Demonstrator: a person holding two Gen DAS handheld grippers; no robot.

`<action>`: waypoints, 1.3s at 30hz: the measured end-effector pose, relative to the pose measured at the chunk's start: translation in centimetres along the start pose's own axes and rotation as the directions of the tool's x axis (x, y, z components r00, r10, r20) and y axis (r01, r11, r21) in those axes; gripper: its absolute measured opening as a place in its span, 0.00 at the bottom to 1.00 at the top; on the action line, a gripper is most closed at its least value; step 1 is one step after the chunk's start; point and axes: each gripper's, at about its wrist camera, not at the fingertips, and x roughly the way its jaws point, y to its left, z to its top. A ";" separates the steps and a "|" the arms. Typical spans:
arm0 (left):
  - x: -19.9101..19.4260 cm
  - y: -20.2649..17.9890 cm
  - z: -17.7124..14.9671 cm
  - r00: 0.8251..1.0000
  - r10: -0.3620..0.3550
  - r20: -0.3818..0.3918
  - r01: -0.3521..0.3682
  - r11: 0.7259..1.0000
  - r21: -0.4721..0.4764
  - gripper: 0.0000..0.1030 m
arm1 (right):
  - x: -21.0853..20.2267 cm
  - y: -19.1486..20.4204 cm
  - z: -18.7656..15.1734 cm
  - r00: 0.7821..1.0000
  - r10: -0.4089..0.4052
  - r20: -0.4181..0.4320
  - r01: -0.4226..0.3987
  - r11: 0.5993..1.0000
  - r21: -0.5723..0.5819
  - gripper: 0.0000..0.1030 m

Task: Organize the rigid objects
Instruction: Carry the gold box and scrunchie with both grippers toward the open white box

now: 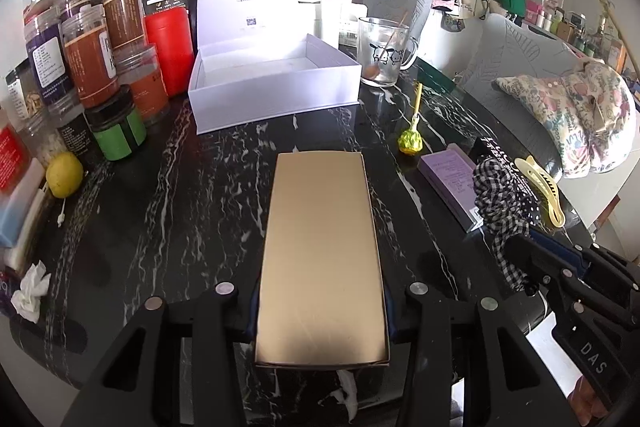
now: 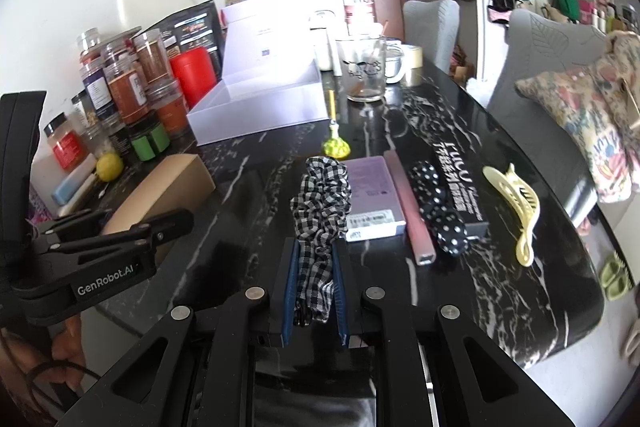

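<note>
A flat gold box (image 1: 322,251) fills the middle of the left wrist view, lifted above the black marble table (image 1: 180,187). My left gripper (image 1: 322,311) is shut on its near end, one pad on each long side. In the right wrist view my right gripper (image 2: 314,291) is shut on a black-and-white checked scrunchie (image 2: 320,203), which hangs out past the fingertips. That gripper (image 1: 520,251) and the scrunchie (image 1: 500,195) also show at the right of the left wrist view. The left gripper (image 2: 152,219) and the gold box (image 2: 168,183) show at the left of the right wrist view.
An open white box (image 1: 272,83) with its lid raised stands at the back, jars (image 1: 96,59) to its left, a glass mug (image 1: 382,51) to its right. On the table lie a purple box (image 2: 370,195), a pink tube (image 2: 412,207), a dotted scrunchie (image 2: 438,211), a yellow hair claw (image 2: 516,203) and a lemon (image 1: 64,173).
</note>
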 end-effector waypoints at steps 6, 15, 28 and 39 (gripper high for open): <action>0.9 0.7 1.7 1.000 0.010 -0.010 -0.010 1.000 -0.011 0.42 | 0.9 0.9 1.5 1.000 0.026 -0.007 -0.026 0.999 -0.021 0.16; 2.0 2.0 5.7 1.000 -0.016 -0.018 0.016 1.000 -0.025 0.42 | 2.5 1.5 5.0 0.999 0.039 -0.014 -0.040 0.998 -0.040 0.16; 3.6 4.6 11.5 1.000 -0.008 -0.015 0.007 1.000 -0.027 0.42 | 5.5 3.2 11.3 0.998 0.063 0.002 -0.062 0.995 -0.072 0.16; 5.2 6.5 14.9 1.000 0.017 -0.006 -0.017 0.999 -0.036 0.42 | 8.0 4.6 15.1 0.997 0.076 0.000 -0.075 0.990 -0.116 0.16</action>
